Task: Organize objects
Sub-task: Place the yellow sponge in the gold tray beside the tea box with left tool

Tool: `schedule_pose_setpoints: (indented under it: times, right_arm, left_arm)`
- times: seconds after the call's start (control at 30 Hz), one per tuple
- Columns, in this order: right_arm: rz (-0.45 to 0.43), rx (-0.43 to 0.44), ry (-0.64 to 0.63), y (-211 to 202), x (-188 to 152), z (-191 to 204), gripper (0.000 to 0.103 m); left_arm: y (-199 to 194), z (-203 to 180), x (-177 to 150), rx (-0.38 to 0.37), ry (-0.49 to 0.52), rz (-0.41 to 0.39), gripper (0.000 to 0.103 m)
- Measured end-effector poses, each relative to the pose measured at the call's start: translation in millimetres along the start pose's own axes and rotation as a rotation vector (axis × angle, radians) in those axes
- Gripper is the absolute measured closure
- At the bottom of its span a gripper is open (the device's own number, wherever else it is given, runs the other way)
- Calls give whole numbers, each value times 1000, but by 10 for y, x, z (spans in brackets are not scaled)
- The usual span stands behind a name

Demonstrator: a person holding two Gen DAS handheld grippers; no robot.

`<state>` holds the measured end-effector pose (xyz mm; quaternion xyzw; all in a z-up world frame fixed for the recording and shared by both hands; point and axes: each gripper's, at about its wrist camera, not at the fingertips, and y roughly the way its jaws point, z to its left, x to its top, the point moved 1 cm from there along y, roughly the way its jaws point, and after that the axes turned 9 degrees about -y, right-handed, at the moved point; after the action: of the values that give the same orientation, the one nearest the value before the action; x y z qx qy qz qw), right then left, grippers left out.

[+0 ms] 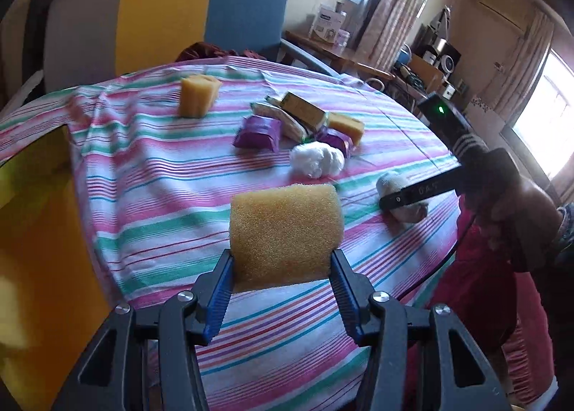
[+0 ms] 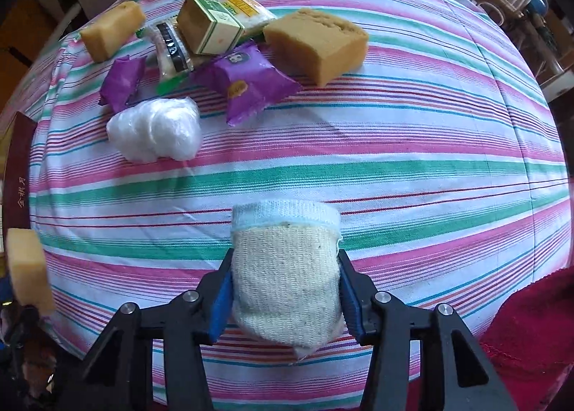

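Observation:
My left gripper (image 1: 281,269) is shut on a yellow sponge (image 1: 283,231) and holds it above the striped tablecloth (image 1: 161,174). My right gripper (image 2: 285,285) is shut on a rolled cream sock (image 2: 285,278); it also shows in the left wrist view (image 1: 403,201), low over the cloth. In the right wrist view the held sponge (image 2: 28,267) shows at the left edge. On the cloth lie two more sponges (image 2: 317,41) (image 2: 111,29), purple snack packets (image 2: 245,83), a green-and-white box (image 2: 208,23) and a white plastic wad (image 2: 156,129).
A yellow box (image 1: 39,231) stands at the table's left edge. A chair with grey, yellow and blue panels (image 1: 161,13) stands behind the table. Red fabric (image 2: 531,332) lies at the near right. Cluttered desks (image 1: 423,66) stand at the back right.

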<state>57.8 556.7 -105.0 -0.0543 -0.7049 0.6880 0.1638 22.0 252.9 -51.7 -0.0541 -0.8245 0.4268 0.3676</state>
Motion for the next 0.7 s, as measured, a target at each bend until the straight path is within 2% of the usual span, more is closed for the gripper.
schedule_pose_setpoints:
  times: [0.17,0.3,0.43,0.7]
  right_arm:
    - [-15,7,-4,-29,-2,-55,51]
    - [-24,14,-8,-54,-33,-119,51]
    - [-35,20,-13,-85,-20,-152,51]
    - [-59,32,-22,-132,-51,-308,51]
  left_arm:
    - [-327,300,35,40,-91,-56,50]
    - [-599,602,-19,102,-164,-95,50]
    - [-903,965,-154,204,-236,-114,50]
    - [-1381,1853,-544,493,-403,-103,50]
